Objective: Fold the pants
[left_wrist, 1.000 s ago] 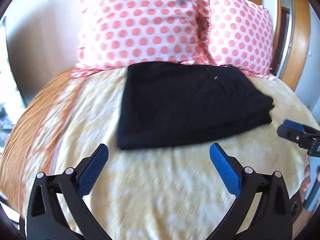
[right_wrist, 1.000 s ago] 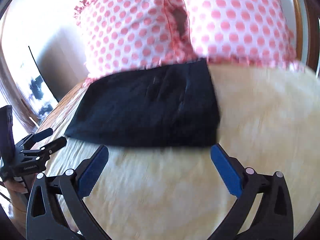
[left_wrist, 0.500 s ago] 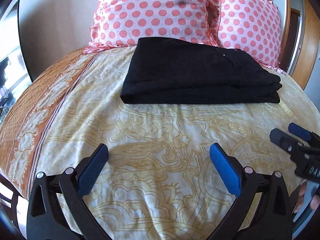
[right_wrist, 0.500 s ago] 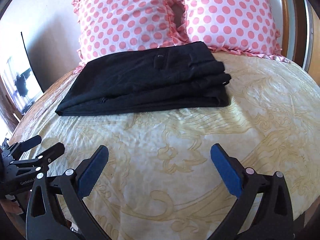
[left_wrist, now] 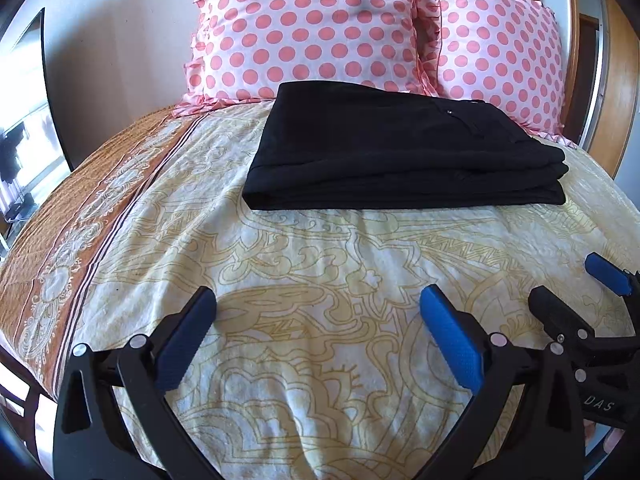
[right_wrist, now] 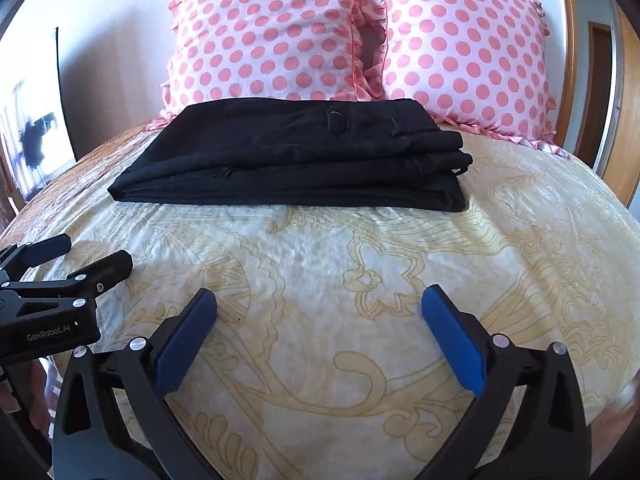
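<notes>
Both wrist views crop the gripper bodies at the bottom edge; only fingers and linkages show. Left view: right gripper [left_wrist: 580, 292] is cut by the right edge, and the hand holding it shows only as a sliver at the lower right. Right view: left gripper [right_wrist: 68, 260] is cut by the left edge. The pants [left_wrist: 400, 152] cover the bottom edges of the pillows [left_wrist: 320, 28], whose tops are cropped. The inner layers of the folded stack are hidden. The window [right_wrist: 28, 144] at far left is overexposed and unreadable. Bed [left_wrist: 320, 280] edges run off frame.
</notes>
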Action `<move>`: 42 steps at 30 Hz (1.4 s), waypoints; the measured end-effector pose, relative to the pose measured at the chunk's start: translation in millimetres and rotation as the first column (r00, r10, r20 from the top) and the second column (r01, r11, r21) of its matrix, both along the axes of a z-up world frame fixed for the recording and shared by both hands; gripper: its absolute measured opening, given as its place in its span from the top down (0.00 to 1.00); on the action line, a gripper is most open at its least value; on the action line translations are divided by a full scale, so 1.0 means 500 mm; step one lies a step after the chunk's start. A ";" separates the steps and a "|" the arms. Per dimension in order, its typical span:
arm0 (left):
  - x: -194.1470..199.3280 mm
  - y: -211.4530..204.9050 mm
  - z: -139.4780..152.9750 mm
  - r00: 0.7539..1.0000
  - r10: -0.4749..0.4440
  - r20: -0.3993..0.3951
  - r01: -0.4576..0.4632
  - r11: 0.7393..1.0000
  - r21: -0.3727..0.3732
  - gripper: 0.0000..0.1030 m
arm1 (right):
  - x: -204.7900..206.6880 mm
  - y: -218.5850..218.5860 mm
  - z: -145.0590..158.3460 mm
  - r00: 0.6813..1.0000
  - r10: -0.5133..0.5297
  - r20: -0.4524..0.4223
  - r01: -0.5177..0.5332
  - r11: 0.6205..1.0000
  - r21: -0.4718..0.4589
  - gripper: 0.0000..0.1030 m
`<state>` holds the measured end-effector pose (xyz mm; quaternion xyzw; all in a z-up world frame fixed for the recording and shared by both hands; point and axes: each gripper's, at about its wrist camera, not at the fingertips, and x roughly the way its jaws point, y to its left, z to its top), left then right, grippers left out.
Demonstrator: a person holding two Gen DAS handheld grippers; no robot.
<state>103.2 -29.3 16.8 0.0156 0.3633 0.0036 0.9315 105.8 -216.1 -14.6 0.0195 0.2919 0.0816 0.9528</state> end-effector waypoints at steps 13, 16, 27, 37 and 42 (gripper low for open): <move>-0.013 -0.006 -0.004 0.998 0.043 0.035 -0.043 0.999 0.003 0.02 | 0.001 -0.001 0.001 1.000 0.002 -0.010 -0.002 1.000 0.000 0.01; -0.013 -0.005 -0.005 0.999 0.043 0.034 -0.043 0.999 0.004 0.02 | 0.002 -0.002 0.002 1.000 0.001 -0.008 -0.001 1.000 0.000 0.01; -0.011 -0.002 -0.006 0.999 0.040 0.032 -0.040 0.999 0.003 0.02 | 0.002 -0.002 0.002 1.000 0.002 -0.009 -0.002 1.000 0.000 0.01; -0.012 -0.004 -0.006 0.999 0.042 0.034 -0.042 0.999 0.004 0.02 | 0.002 -0.002 0.001 1.000 0.001 -0.007 -0.001 1.000 0.000 0.01; -0.012 -0.004 -0.007 0.999 0.042 0.035 -0.042 0.999 0.004 0.02 | 0.002 -0.002 0.001 1.000 0.001 -0.007 -0.001 1.000 0.000 0.01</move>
